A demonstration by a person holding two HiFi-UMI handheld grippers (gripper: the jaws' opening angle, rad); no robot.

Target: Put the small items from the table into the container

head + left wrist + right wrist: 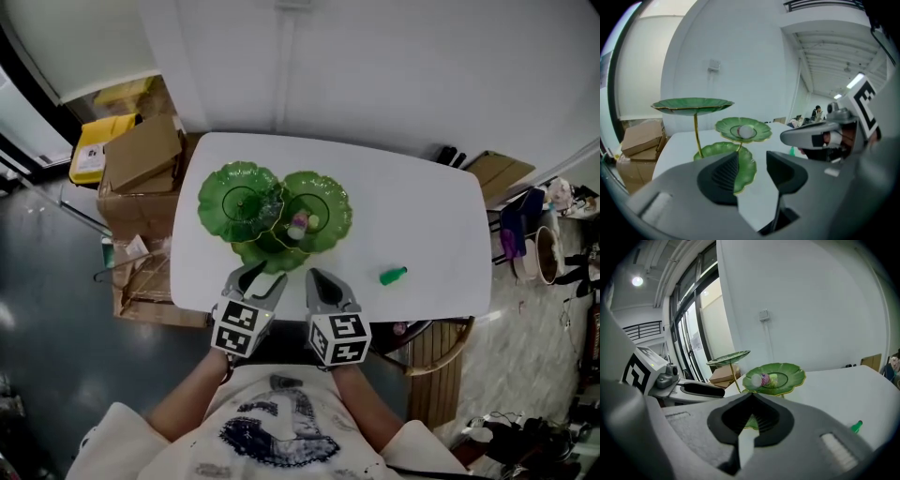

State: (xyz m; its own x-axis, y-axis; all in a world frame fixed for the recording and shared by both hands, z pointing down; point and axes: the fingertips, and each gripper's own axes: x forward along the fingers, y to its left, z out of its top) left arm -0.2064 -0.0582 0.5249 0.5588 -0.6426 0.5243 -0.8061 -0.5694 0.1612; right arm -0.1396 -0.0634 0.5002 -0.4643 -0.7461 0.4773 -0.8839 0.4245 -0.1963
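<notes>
Holds left tongs (262, 279) apart and empty, right tongs (323, 286) shut on nothing. Finds green item (393, 275) on table (422, 206) right of leaf dish (341, 202); catches pink piece (764, 378) in dish from right gripper view, not left.

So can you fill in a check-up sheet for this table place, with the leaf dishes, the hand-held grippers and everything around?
Surface: white rounded table, mostly bare.
Job's things: green leaf-shaped three-dish stand; small white, pink and yellow-green items in its right dish; small green bottle-like item lying on the table to the right.
Clutter: nothing seen on the table.
Grippers: left hand-held gripper open, empty; right hand-held gripper shut, empty; both at the near edge.
Cables: nothing seen on the table.
Surroundings: brown cardboard boxes and yellow box at left; bags at right; white wall behind.
</notes>
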